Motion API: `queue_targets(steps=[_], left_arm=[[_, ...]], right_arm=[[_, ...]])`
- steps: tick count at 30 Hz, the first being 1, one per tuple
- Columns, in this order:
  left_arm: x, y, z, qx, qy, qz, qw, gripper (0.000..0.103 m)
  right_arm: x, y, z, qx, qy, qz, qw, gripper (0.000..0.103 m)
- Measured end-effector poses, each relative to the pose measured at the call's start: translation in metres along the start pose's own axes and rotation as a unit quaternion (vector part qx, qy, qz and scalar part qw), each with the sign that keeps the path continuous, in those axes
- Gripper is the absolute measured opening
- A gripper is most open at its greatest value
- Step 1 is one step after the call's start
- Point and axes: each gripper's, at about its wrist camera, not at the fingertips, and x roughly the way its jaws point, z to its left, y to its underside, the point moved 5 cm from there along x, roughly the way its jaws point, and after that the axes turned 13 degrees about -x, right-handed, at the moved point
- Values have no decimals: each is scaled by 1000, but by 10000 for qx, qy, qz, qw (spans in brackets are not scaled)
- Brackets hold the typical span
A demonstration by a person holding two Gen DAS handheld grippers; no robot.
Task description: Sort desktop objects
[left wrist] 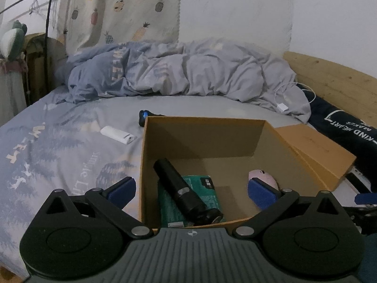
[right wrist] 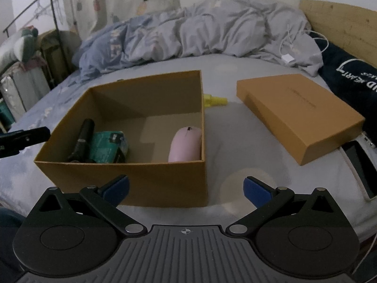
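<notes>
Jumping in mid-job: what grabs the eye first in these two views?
The open cardboard box mid-bed, already holding a pink mouse, a black cylinder and a green packet. Its lid lies to the right; both grippers hang open and empty.

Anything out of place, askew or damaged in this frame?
Nothing looks damaged or spilled. Three items lie loose on the bed outside the open cardboard box: a white case, a black-and-blue cylinder behind the box's far left corner, and a yellow object behind its far right corner. The lid lies beside the box.
</notes>
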Motion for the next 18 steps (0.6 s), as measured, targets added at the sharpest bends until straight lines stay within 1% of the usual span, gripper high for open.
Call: queue_targets(steps=[8, 12, 18], left_arm=[[7, 0, 1, 12, -100, 70, 9999, 103], [10, -2, 4, -105, -142, 113, 9998, 103], [8, -3, 9, -148, -334, 149, 9992, 103]], right_arm=[[6, 1, 0, -19, -25, 30, 10000, 103], [9, -1, 0, -112, -22, 20, 9999, 103], [13, -8, 4, -200, -158, 29, 9997, 103]])
